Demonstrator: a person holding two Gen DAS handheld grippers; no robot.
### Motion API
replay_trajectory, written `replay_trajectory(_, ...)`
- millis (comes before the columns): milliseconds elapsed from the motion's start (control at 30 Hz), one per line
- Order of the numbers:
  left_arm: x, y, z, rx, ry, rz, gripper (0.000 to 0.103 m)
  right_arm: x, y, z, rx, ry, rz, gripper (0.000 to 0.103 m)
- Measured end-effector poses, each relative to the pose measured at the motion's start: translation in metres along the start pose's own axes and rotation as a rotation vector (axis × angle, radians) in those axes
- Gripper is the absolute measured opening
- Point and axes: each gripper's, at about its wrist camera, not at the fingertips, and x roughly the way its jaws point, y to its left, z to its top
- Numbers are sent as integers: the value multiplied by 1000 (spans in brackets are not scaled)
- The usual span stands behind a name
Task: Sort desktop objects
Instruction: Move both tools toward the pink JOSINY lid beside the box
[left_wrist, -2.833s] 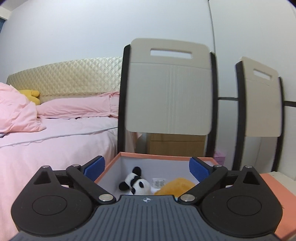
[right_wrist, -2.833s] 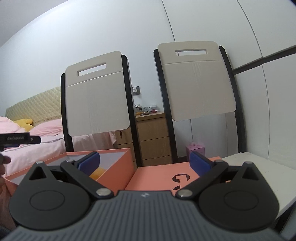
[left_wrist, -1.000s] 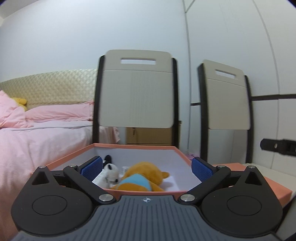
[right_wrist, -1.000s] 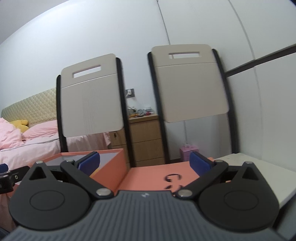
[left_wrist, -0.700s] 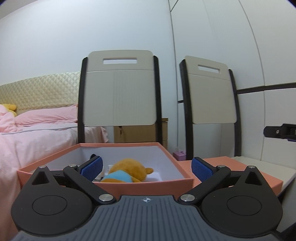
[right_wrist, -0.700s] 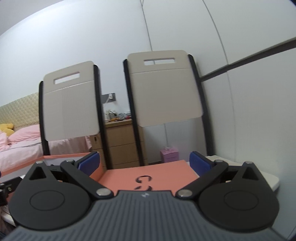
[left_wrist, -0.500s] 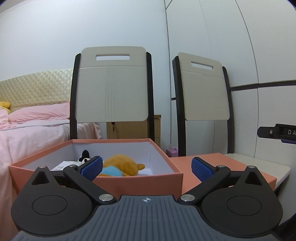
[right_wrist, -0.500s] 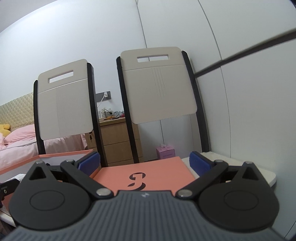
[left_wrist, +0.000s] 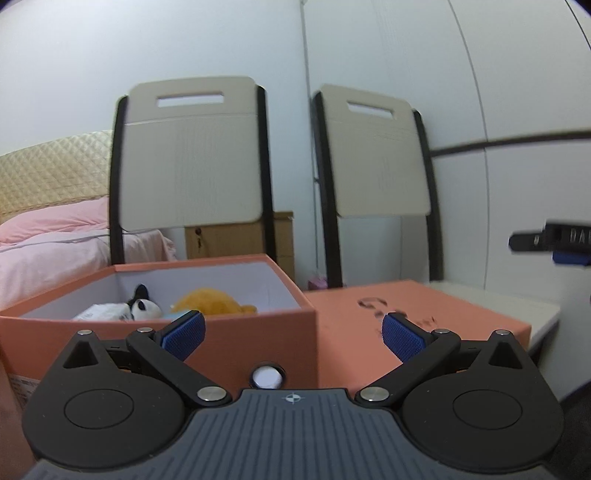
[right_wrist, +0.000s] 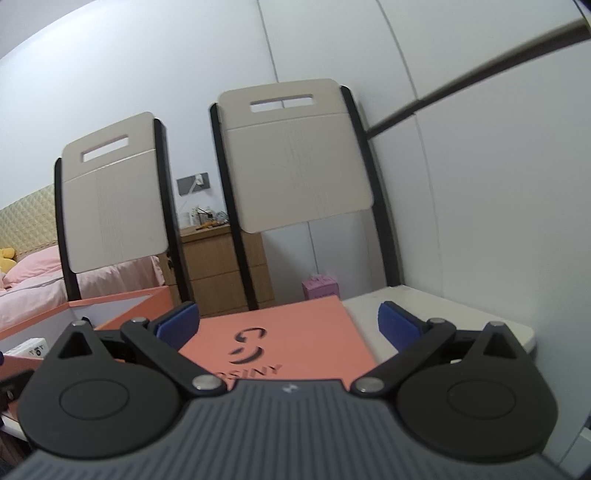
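Coral cardboard fills both views: an open box (left_wrist: 236, 325) ahead of the left gripper (left_wrist: 291, 330), whose jaws are spread wide and empty, and a flat lid (right_wrist: 280, 343) between the blue pads of the right gripper (right_wrist: 288, 325), equally wide and empty. A panda toy (left_wrist: 142, 306) and an orange plush (left_wrist: 210, 304) are already held inside the box. Closing seems due; the lid is best pinched at opposite edges, kept level, and squared over the rim before being lowered.

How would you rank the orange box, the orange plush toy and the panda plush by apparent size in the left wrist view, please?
1. orange box, by far the largest.
2. orange plush toy.
3. panda plush, smallest, though both toys are partly hidden by the box wall.
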Motion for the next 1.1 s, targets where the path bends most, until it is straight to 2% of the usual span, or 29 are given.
replay_trajectory(133,7,-8,-10,38,33,-7,103,3,-34,5,135,97,28,103)
replay_trajectory(333,16,-17,-25,59,88,-82,103,19,-61,3,76,178,6,103)
replay_trajectory(500,20,-33,-41,142,99,-123,103,47,-80,-5,149,317,45,103)
replay_trajectory(567,21,-35,-44,158,101,-121,103,53,-79,-10,169,375,56,103)
replay_trajectory(633,21,-33,-42,147,98,-120,103,51,-77,-18,256,408,142,103)
replay_trajectory(700,20,-29,-40,127,92,-119,103,45,-69,-25,304,425,187,103)
replay_trajectory(833,18,-21,-35,83,74,-96,103,35,-40,-39,349,436,218,103)
replay_trajectory(1100,14,5,-17,-55,48,-39,103,55,12,-93,684,458,301,103)
